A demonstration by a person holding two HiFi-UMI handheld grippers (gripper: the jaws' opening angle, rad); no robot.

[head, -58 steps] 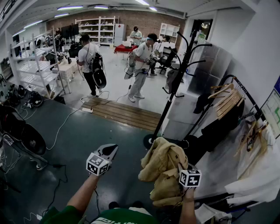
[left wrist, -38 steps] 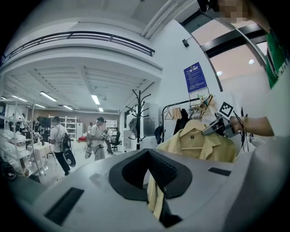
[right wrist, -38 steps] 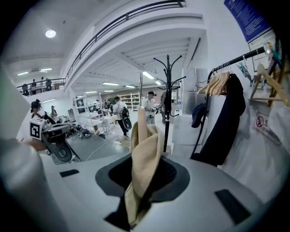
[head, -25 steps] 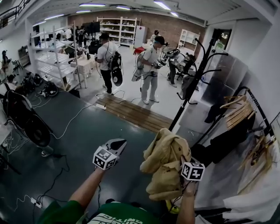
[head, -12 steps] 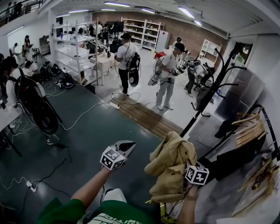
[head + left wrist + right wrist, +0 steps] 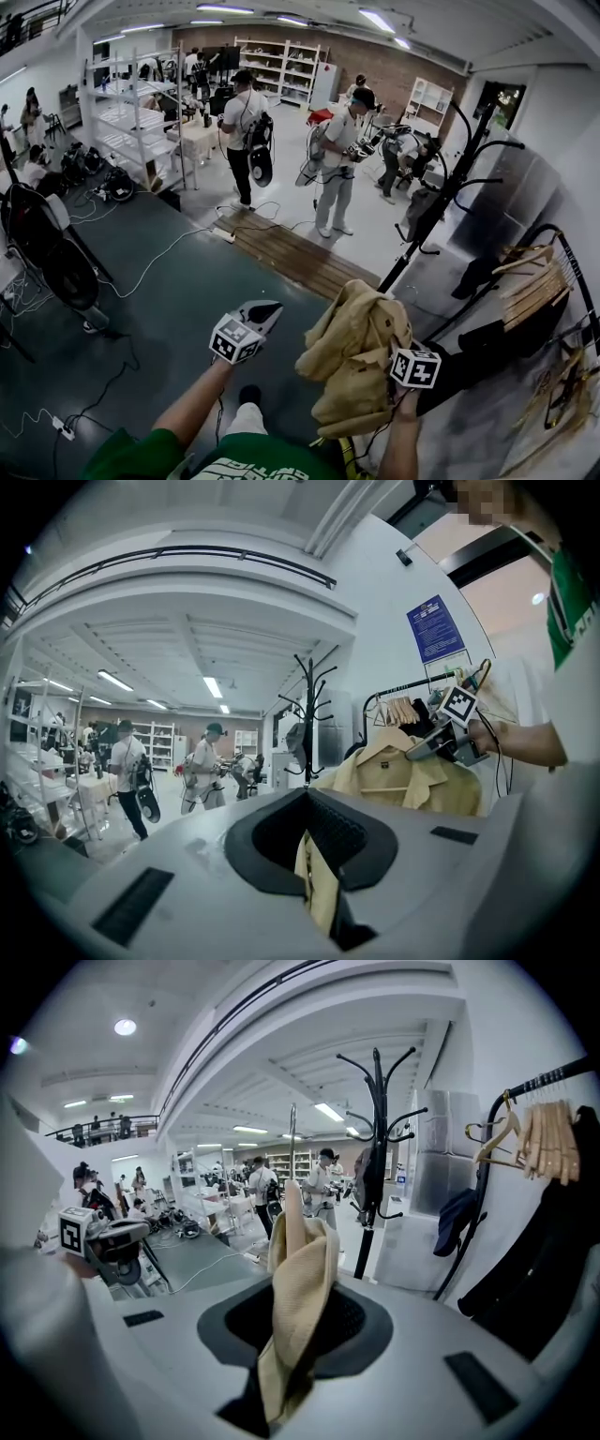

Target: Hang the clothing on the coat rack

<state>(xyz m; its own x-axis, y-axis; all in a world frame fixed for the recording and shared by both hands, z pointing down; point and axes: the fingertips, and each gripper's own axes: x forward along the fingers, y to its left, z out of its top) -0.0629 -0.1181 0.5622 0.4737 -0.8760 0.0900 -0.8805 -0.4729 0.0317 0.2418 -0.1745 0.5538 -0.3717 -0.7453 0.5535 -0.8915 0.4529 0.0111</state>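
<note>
Head view and 2 gripper views of a person standing on a dark green floor (image 6: pixel 169 281). The right gripper (image 6: pixel 298 1288) has its fingers closed on a fold of the beige jacket (image 6: pixel 356 356); the cloth rises out between the fingers and stands above their tips, while the rest of the garment hangs bunched ahead of and below them. The left gripper (image 6: pixel 262 311) is held to the left of the jacket and apart from it in the head view. Its fingers are drawn together at the tips, leaving a narrow slit in which only a beige strip shows. The black coat rack (image 6: pixel 377 1101) stands upright beyond the right fingers and slightly to their right, well apart from the jacket, with a dark item on 1 of its lower hooks. A clothes rail with wooden hangers (image 6: pixel 539 1138) lies further right of the fingers. Several people (image 6: pixel 337 159) stand in the background past the coat rack.
</note>
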